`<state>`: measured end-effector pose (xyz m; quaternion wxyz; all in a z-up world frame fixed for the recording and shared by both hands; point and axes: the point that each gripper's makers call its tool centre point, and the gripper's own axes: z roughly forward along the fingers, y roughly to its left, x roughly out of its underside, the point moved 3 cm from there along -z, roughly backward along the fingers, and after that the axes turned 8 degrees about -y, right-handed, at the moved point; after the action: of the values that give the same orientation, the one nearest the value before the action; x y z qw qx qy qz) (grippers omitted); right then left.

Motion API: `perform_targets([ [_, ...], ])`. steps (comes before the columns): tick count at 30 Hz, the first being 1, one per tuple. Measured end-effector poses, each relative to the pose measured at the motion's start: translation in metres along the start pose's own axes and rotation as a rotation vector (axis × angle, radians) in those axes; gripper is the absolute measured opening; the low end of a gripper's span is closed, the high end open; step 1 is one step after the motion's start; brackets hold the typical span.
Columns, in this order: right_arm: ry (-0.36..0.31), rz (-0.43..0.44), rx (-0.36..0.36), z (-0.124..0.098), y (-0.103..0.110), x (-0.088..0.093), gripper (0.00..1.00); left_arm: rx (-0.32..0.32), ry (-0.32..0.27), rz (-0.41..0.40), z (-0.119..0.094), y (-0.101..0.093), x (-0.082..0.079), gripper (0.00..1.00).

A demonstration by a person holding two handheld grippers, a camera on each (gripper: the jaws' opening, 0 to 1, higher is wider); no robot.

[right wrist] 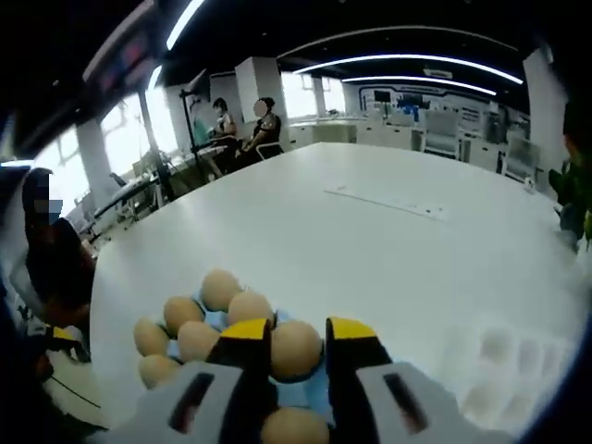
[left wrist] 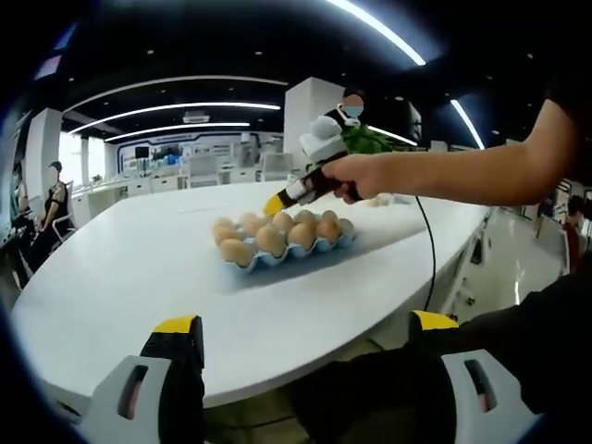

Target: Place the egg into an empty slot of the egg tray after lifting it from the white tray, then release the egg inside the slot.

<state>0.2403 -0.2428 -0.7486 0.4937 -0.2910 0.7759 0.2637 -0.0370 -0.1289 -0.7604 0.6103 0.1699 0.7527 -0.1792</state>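
Note:
A blue egg tray (left wrist: 248,265) with several brown eggs lies in the middle of the white table (left wrist: 129,268). In the left gripper view, a person's hand holds my right gripper (left wrist: 277,202) low over the tray's far side. In the right gripper view, my right gripper (right wrist: 298,330) is shut on a brown egg (right wrist: 296,350), with both yellow tips against its sides just above the blue tray (right wrist: 301,393). I cannot tell whether the egg rests in a slot. My left gripper (left wrist: 305,324) hangs open off the table's near edge, holding nothing.
A white tray (right wrist: 504,361) lies on the table to the right of the blue one. A black cable (left wrist: 429,250) hangs over the table's right edge. A green plant (left wrist: 365,139) stands behind the hand. People sit beyond the far table end (right wrist: 240,129).

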Motion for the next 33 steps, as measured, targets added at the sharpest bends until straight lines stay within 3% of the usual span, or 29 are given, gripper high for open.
perform_targets([
  [3, -0.01, 0.004, -0.016, -0.003, -0.004, -0.002, 0.23, -0.001, 0.001, 0.003, 0.0, 0.0, 0.0, 0.93],
  [9, -0.1, -0.022, -0.033, -0.017, -0.017, -0.006, 0.23, -0.003, -0.008, 0.015, -0.002, -0.001, -0.005, 0.93],
  [12, -0.166, -0.088, -0.023, -0.033, -0.026, -0.008, 0.23, -0.004, -0.004, 0.02, -0.003, -0.002, -0.004, 0.93],
  [20, -0.221, -0.044, 0.024, -0.078, -0.062, 0.011, 0.23, 0.0, -0.002, 0.021, -0.001, -0.005, -0.006, 0.93],
  [27, -0.203, -0.036, 0.056, -0.115, -0.083, 0.029, 0.25, 0.018, 0.001, 0.034, 0.004, -0.008, -0.011, 0.94],
  [29, -0.171, -0.015, 0.093, -0.129, -0.099, 0.041, 0.25, 0.022, 0.006, 0.041, 0.006, -0.01, -0.011, 0.94],
  [33, -0.186, 0.002, 0.204, -0.153, -0.128, 0.049, 0.25, 0.034, 0.002, 0.04, 0.009, -0.013, -0.013, 0.94],
])
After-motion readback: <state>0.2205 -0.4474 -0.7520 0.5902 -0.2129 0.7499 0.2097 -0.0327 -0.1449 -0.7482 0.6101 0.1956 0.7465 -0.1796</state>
